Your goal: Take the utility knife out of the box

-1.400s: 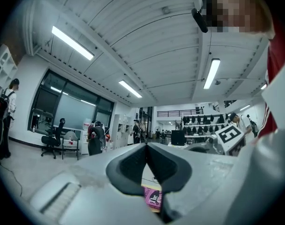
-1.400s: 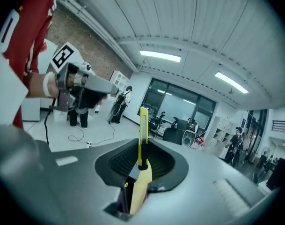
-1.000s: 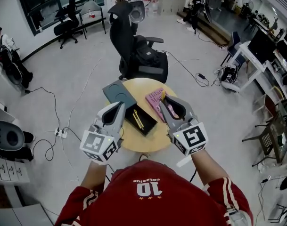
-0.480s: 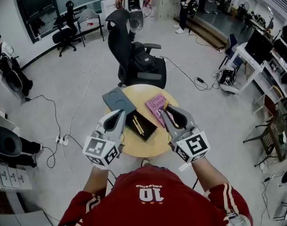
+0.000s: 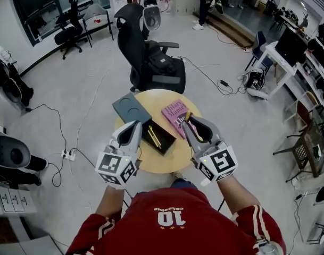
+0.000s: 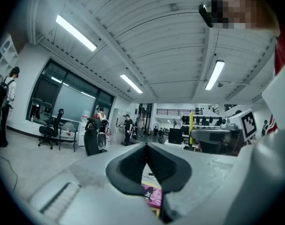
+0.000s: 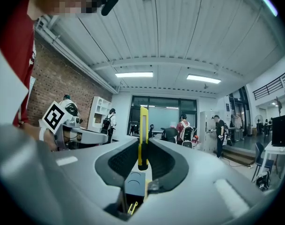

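Note:
My right gripper is shut on a yellow utility knife and holds it above the round table's right side. In the right gripper view the knife stands upright, pinched between the two dark pads. The open black box lies on the table between both grippers, with yellow sticks still inside it. My left gripper hovers at the box's left edge, shut with nothing in it. Its jaws meet in the left gripper view.
The box's grey lid lies at the wooden table's back left and a pink book at the back right. A black office chair stands behind the table. Cables run over the floor, and people stand far off.
Both grippers and the knife keep their places. Only the head view has shifted a little, so the table sits slightly higher in the picture.

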Available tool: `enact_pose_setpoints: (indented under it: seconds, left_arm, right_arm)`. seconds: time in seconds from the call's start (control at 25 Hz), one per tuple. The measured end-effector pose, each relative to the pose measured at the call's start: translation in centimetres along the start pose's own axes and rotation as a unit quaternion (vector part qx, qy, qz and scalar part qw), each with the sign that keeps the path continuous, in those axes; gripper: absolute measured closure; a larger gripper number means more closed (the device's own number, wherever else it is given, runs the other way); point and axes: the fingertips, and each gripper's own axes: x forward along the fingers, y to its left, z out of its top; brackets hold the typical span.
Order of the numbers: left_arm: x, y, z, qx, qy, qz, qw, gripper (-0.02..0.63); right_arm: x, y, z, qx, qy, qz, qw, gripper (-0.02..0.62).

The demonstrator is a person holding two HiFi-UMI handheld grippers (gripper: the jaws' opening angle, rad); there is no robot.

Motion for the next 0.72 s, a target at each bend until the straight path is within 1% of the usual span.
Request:
enact_pose_setpoints:
  seconds: [0.12, 0.24, 0.44, 0.48, 0.56, 0.64, 0.72]
  left_arm:
    - [0.5, 0.6, -0.3, 0.013, 0.004, 0.017, 0.9998, 0.603]
    - [1.2, 1.6, -0.6, 0.014, 0.003, 0.028, 0.9995, 0.603]
    - [2.4, 1.4, -0.3, 0.018, -0.003, 0.055, 0.9983, 0.603]
    - [2.6, 1.3, -0.2, 0.020, -0.004, 0.060, 0.9980, 0.597]
    - [3.2, 1.3, -0.2, 0.023, -0.005, 0.069, 0.9974, 0.550]
    - [3.8, 1.3, -0.3, 0.023, -0.004, 0.079, 0.9966, 0.536]
    - [4.4, 1.4, -0.6, 0.020, 0.001, 0.087, 0.9960, 0.506]
  right_arm:
    - [0.7, -0.7, -0.2, -0.001, 0.002, 0.003, 1.000, 0.535]
    - [1.9, -1.4, -0.5, 0.002, -0.002, 0.010, 1.000, 0.535]
    - [2.8, -3.0, -0.6, 0.002, -0.002, 0.037, 0.999, 0.535]
    - [3.0, -3.2, -0.6, 0.001, -0.001, 0.046, 0.999, 0.535]
    - [3.5, -3.7, -0.6, -0.002, -0.002, 0.060, 0.998, 0.535]
    - [4.0, -4.4, -0.6, -0.001, -0.004, 0.071, 0.997, 0.535]
    - [4.4, -5.0, -0.6, -0.001, -0.004, 0.081, 0.997, 0.535]
